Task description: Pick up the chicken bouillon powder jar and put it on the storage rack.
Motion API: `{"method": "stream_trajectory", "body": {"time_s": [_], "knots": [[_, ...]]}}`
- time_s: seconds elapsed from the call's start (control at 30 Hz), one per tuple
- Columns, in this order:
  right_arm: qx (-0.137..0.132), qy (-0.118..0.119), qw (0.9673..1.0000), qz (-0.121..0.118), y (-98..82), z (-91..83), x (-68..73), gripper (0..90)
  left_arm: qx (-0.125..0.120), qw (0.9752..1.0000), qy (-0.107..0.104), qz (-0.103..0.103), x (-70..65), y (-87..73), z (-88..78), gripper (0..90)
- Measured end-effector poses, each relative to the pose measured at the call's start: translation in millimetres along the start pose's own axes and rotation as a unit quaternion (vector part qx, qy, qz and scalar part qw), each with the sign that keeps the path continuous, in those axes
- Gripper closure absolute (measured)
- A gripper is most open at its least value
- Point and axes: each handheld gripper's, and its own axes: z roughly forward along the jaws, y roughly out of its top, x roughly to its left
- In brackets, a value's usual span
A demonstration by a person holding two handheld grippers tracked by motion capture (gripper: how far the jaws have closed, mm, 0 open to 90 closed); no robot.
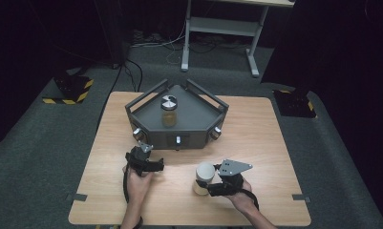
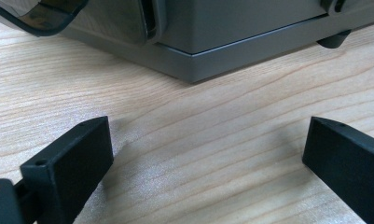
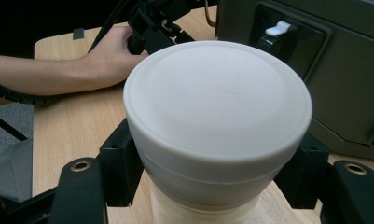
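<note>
A jar with a white lid (image 1: 206, 170) and a cream body stands on the wooden table (image 1: 260, 148) at front right. My right gripper (image 1: 204, 184) is shut on it, the jaws pressing its sides just under the lid (image 3: 217, 98). My left gripper (image 1: 140, 152) rests at front left, close to the grey angular station (image 1: 191, 114). Its jaws stand wide apart over bare wood, so the left gripper (image 2: 208, 140) is open with nothing in it. A second jar (image 1: 169, 117) with amber contents and a black-and-white lid sits on top of the station.
The station's front has round knobs (image 1: 217, 132) and a white switch (image 3: 278, 29); its base corner (image 2: 194, 65) lies just ahead of the left jaws. The person's left hand (image 3: 105, 60) lies beyond the white lid. A metal desk frame (image 1: 222, 28) stands behind the table.
</note>
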Motion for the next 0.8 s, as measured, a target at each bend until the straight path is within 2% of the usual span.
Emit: {"method": "stream_trajectory", "body": {"time_s": [0.53, 0.8], "knots": [[-0.014, -0.019, 0.9997, 0.004, 16.4, -19.0, -12.0, 34.4, 0.000, 1.0000, 0.000, 0.000, 0.0, 0.0, 0.0, 1.5], [-0.028, -0.025, 0.9992, 0.011, 32.0, -27.1, -23.5, 34.4, 0.000, 1.0000, 0.000, 0.000, 0.0, -0.1, 0.0, 1.5]]}}
